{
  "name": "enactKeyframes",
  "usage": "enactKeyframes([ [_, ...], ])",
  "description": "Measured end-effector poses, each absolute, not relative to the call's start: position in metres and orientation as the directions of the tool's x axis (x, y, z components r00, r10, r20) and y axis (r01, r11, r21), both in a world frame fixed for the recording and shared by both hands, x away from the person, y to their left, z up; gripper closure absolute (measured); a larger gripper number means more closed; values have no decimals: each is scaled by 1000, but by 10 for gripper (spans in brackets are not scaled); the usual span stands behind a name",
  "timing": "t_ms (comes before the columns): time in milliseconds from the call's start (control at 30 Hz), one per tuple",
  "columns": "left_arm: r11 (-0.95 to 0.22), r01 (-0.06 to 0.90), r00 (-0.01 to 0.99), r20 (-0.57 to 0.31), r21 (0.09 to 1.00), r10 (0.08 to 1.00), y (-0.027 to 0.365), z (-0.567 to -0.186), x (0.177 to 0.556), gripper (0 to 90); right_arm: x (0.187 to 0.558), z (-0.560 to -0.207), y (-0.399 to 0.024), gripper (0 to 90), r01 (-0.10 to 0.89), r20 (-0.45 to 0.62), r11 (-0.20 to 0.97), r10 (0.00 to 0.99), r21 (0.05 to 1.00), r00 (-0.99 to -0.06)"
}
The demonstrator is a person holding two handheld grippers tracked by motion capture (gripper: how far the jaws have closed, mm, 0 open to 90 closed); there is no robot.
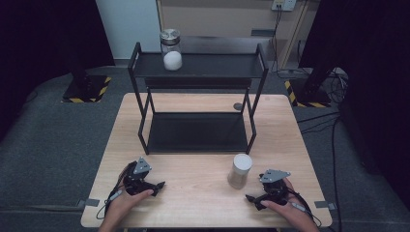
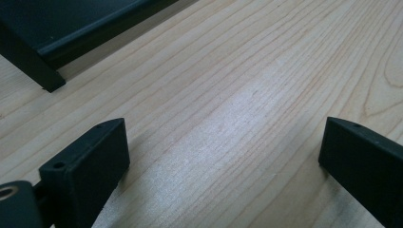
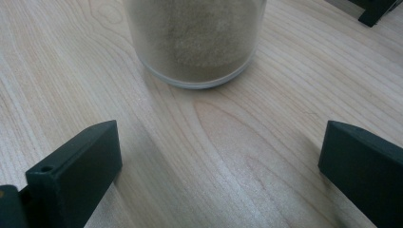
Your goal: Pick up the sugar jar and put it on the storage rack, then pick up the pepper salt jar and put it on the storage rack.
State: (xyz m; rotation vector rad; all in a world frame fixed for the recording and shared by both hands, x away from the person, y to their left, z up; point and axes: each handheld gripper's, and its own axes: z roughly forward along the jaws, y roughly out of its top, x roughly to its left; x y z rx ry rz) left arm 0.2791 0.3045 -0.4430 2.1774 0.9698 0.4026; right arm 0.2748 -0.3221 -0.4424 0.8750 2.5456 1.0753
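Note:
A glass jar (image 1: 240, 170) with a white lid and beige grains stands on the wooden table (image 1: 193, 198), right of centre near the front. My right gripper (image 1: 253, 200) rests just right of it, open, with bare wood between its jaws; in the right gripper view the jar (image 3: 195, 42) stands a short way beyond the right gripper (image 3: 221, 147). At the front left of the table my left gripper (image 1: 157, 188) lies open and holds nothing. Its own view has the left gripper (image 2: 223, 142) over bare wood. A second jar (image 1: 171, 49), silver-lidded with white contents, sits on the rack's top shelf.
A black two-tier rack (image 1: 198, 72) stands at the middle and back of the table; its lower shelf corner (image 2: 71, 28) lies ahead of my left gripper. A small grey disc (image 1: 238, 106) lies by the rack's right rear leg. Cables run over the floor at right.

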Motion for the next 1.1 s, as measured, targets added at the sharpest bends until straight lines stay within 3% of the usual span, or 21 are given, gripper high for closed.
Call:
enactKeyframes([
  [1100,-466,523,667,-3,714,745,304,-443,279,17,280,-420,-331,55,410,33,526,585,745,-810],
])
